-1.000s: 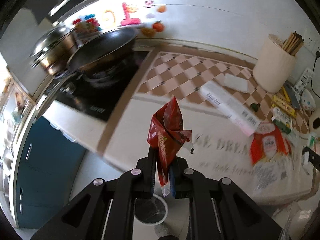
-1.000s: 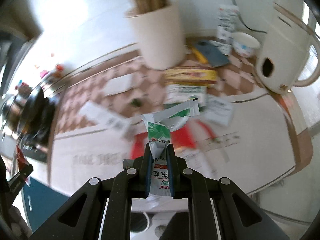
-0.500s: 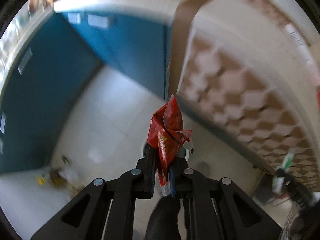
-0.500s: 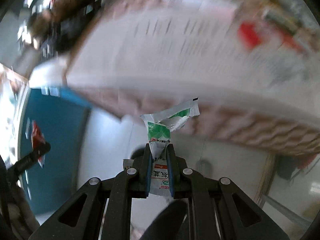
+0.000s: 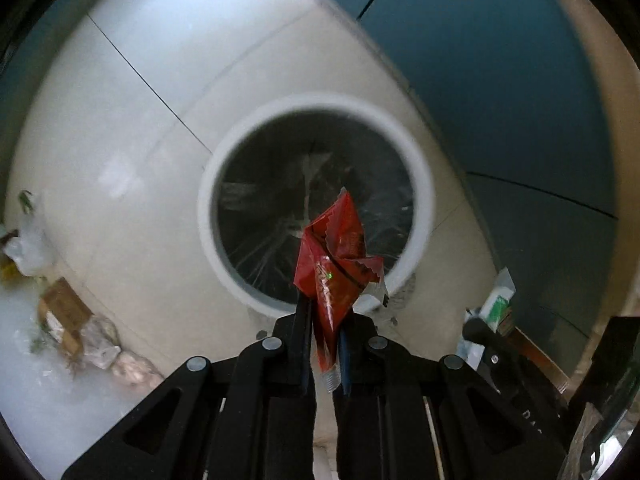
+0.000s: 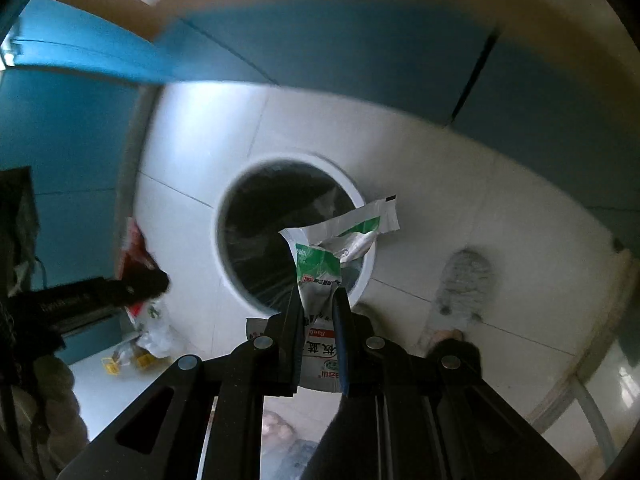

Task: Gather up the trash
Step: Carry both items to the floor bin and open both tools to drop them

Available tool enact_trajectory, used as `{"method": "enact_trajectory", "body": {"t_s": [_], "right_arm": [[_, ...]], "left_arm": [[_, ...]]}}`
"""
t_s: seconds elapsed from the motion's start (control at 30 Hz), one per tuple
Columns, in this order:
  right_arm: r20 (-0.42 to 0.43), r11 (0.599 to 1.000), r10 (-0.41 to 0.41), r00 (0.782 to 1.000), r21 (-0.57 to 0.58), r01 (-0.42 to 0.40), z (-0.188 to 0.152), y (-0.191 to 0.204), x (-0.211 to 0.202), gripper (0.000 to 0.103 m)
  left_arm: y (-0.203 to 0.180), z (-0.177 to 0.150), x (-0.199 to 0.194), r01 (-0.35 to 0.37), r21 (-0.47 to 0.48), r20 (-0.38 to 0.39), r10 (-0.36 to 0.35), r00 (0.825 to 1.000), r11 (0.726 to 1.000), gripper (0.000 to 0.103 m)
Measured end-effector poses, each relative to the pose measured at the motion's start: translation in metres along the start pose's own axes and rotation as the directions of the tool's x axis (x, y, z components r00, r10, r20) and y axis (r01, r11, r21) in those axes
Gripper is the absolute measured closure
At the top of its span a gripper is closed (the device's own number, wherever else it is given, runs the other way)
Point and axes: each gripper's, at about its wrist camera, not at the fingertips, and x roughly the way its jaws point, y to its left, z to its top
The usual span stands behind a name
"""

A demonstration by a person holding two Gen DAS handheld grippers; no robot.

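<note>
Left claw (image 5: 323, 312) pinching red wrapper (image 5: 334, 264) | right claw (image 6: 318, 304) pinching green-white packet (image 6: 320, 276) | both above bin (image 5: 208, 216)

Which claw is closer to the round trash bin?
Left, probably. The left gripper hangs over the trash bin, which fills more of its view; the right gripper looks farther above it.

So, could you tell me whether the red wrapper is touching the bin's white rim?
Apart: the left wrist view shows the red wrapper clamped in the left gripper, hanging above the bin.

White-green wrapper (image 6: 320, 344) shows red "Banlu"-type strip, Chinese chars upside down; rest unreadable.
</note>
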Motion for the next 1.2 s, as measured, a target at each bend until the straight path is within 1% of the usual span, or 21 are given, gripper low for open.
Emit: {"method": "enact_trajectory", "body": {"t_s": [0.1,0.17,0.2,0.23,0.27,0.33,0.37,0.4,0.43,0.47,0.53,0.57,0.63,0.67,0.7,0.73,0.8,0.9,0.97,1.1,1.2], "right_arm": [[-0.026,1.0,-0.002,1.0,-0.018,0.002,0.012,-0.002,0.05,0.089],[-0.045,0.999,0.009,0.999,-0.042,-0.011,0.018,-0.003,0.073,0.089],[-0.048,0.999,0.01,0.999,-0.049,-0.012,0.021,-0.009,0.077,0.089],[-0.056,0.998,0.012,0.998,-0.065,-0.016,0.023,-0.005,0.087,0.089],[-0.068,0.997,0.013,0.998,-0.081,-0.018,0.023,-0.002,0.094,0.088],[-0.083,0.994,0.016,0.996,-0.102,-0.025,0.022,0.001,0.102,0.083],[-0.093,0.993,0.006,0.996,-0.115,-0.017,0.021,0.005,0.106,0.083],[-0.1,0.992,-0.009,0.995,-0.128,-0.004,0.019,0.01,0.111,0.075],[-0.106,0.991,-0.018,0.994,-0.135,0.003,0.018,0.011,0.117,0.06],[-0.113,0.99,-0.026,0.993,-0.142,0.01,0.018,0.017,0.12,0.055],[-0.115,0.987,-0.042,0.993,-0.158,0.024,0.019,0.027,0.122,0.051],[-0.114,0.985,-0.051,0.992,-0.168,0.031,0.017,0.032,0.121,0.048],[-0.103,0.981,-0.076,0.992,-0.187,0.056,0.015,0.037,0.119,0.031],[-0.093,0.978,-0.092,0.991,-0.197,0.073,0.014,0.041,0.117,0.026],[-0.082,0.973,-0.12,0.989,-0.208,0.101,0.012,0.044,0.114,0.015],[-0.073,0.969,-0.142,0.987,-0.216,0.123,0.011,0.047,0.111,0.008],[-0.051,0.96,-0.18,0.982,-0.229,0.164,0.01,0.054,0.102,0.006],[-0.025,0.949,-0.212,0.977,-0.243,0.2,0.006,0.06,0.085,0.006],[-0.02,0.947,-0.219,0.976,-0.247,0.207,0.004,0.064,0.073,0.002],[-0.015,0.943,-0.225,0.974,-0.256,0.214,-0.001,0.066,0.046,0.001],[-0.001,0.938,-0.237,0.972,-0.263,0.228,-0.009,0.075,0.021,0.001]], "left_arm": [[0.013,0.005,0.027,-0.019,-0.013,-0.015,0.019,1.0,1.0,0.091],[0.02,0.004,0.037,-0.013,-0.021,-0.018,0.013,1.0,1.0,0.091],[0.025,0.002,0.038,-0.021,-0.026,-0.02,0.021,1.0,0.999,0.09],[0.031,0.002,0.039,-0.034,-0.03,-0.023,0.033,0.999,0.999,0.089],[0.036,0.0,0.04,-0.037,-0.037,-0.018,0.036,0.999,0.999,0.085],[0.043,-0.003,0.033,-0.056,-0.041,0.0,0.056,0.998,0.998,0.049],[0.048,-0.006,0.029,-0.072,-0.045,0.018,0.073,0.997,0.996,0.013],[0.049,-0.006,0.026,-0.086,-0.045,0.037,0.088,0.995,0.995,0.001],[0.052,-0.008,0.021,-0.11,-0.041,0.057,0.112,0.992,0.993,0.001],[0.055,-0.01,0.016,-0.136,-0.039,0.074,0.139,0.988,0.99,0.001],[0.058,-0.015,0.006,-0.187,-0.033,0.108,0.189,0.976,0.982,0.001],[0.059,-0.018,0.0,-0.223,-0.029,0.13,0.225,0.966,0.974,0.001],[0.06,-0.022,-0.011,-0.279,-0.028,0.169,0.28,0.945,0.96,0.001],[0.059,-0.025,-0.017,-0.297,-0.028,0.185,0.297,0.937,0.954,0.001],[0.059,-0.029,-0.022,-0.315,-0.029,0.2,0.314,0.928,0.949,0.001],[0.058,-0.032,-0.027,-0.332,-0.031,0.215,0.33,0.919,0.943,0.001],[0.056,-0.038,-0.036,-0.344,-0.035,0.232,0.342,0.911,0.938,0.001],[0.056,-0.047,-0.052,-0.34,-0.041,0.243,0.34,0.909,0.939,0.001],[0.051,-0.053,-0.065,-0.341,-0.041,0.253,0.34,0.906,0.939,0.001],[0.041,-0.071,-0.094,-0.34,-0.043,0.27,0.339,0.901,0.939,0.001],[0.036,-0.086,-0.122,-0.34,-0.038,0.282,0.336,0.898,0.94,0.001]]}}
